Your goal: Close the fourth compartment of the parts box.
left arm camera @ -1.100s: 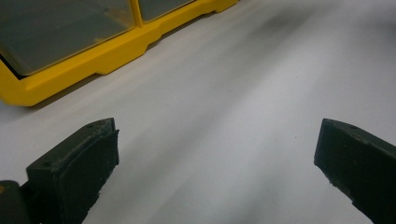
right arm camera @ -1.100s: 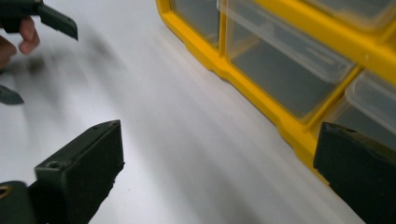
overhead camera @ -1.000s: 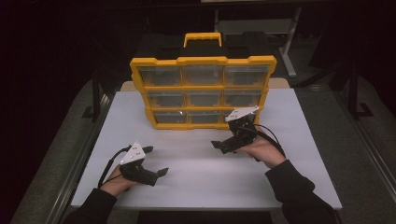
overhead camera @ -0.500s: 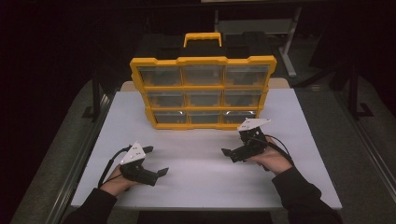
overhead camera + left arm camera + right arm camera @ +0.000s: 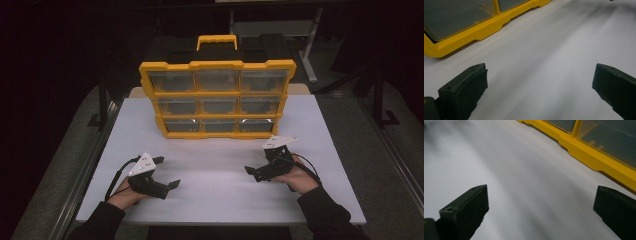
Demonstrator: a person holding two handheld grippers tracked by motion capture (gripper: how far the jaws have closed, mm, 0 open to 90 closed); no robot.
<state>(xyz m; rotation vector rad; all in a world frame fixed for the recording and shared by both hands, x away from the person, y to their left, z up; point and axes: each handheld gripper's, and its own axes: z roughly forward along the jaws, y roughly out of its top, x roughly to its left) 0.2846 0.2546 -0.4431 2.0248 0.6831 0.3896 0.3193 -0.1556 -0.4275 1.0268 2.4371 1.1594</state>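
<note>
Fingers of both grippers spread wide (holding nothing), yellow nine-drawer organiser (image 5: 217,98) upright on white table (image 5: 215,195), contents indiscernible

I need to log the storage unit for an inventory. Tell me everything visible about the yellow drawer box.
The drawer box stands upright at the back of the white table, front toward the person. Its frame looks like yellow plastic, with a yellow handle on a black top. Nine clear drawers sit in three rows of three, all shut; their contents cannot be made out. Nothing touches it except the table.
</note>
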